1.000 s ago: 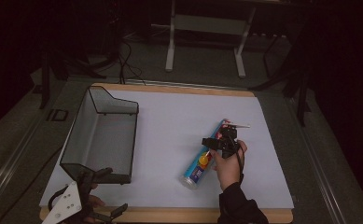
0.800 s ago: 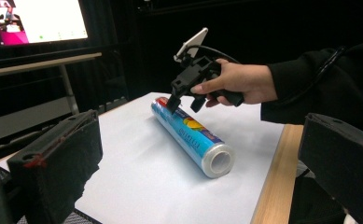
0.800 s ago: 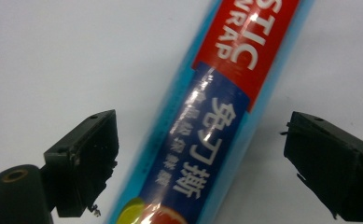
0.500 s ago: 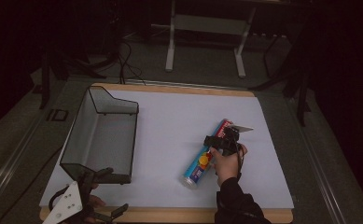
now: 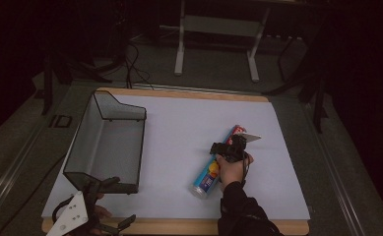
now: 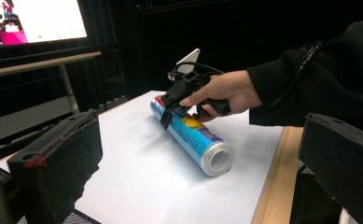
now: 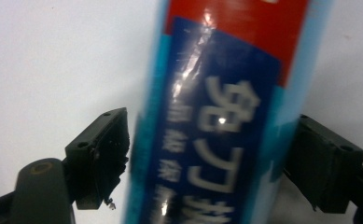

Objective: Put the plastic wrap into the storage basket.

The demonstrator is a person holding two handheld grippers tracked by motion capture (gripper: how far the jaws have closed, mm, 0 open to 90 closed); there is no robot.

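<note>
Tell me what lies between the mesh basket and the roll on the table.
Nothing: in the high view, only bare white table mat separates the mesh basket from the roll.

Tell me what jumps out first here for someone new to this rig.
The blue-and-red roll lying on the white mat, right of centre, with the right gripper straddling it; in the right gripper view its jaws sit either side of the roll with a gap on one side. The black wire-mesh tray stands on the mat's left. The left gripper waits, jaws apart, at the near-left corner.
</note>
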